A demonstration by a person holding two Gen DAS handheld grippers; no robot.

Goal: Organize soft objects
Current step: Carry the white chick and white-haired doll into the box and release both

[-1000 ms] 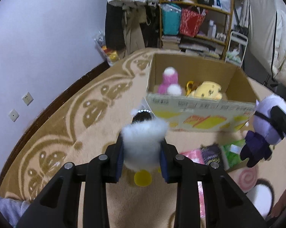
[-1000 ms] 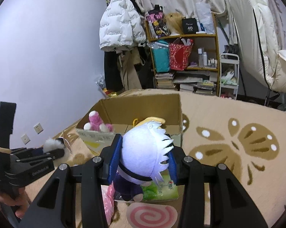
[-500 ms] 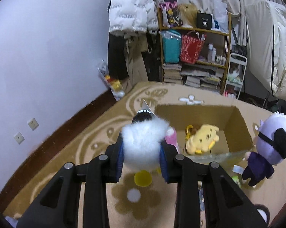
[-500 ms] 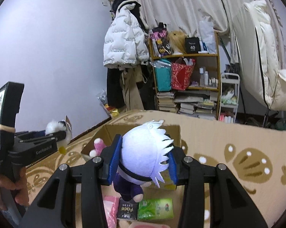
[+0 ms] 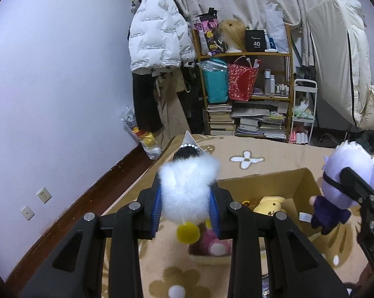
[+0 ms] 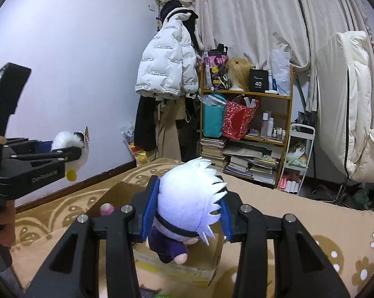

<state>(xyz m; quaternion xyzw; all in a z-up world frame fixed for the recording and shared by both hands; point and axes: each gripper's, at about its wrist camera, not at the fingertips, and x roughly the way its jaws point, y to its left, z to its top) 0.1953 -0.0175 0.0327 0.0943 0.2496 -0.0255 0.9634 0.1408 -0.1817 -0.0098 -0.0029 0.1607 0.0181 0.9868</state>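
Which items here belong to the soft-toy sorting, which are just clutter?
Job: fluffy white toy in left gripper; white-haired doll in right gripper; cardboard box; yellow plush; pink plush.
Clutter: white jacket; bookshelf; red bag.

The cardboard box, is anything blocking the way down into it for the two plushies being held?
Nothing visible does. The cardboard box is open-topped; the white fluffy plush and the white-haired doll hang above it, with only the yellow plush and pink plush inside.

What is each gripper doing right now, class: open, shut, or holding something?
Left gripper: shut on the fluffy white toy.
Right gripper: shut on the white-haired plush doll.
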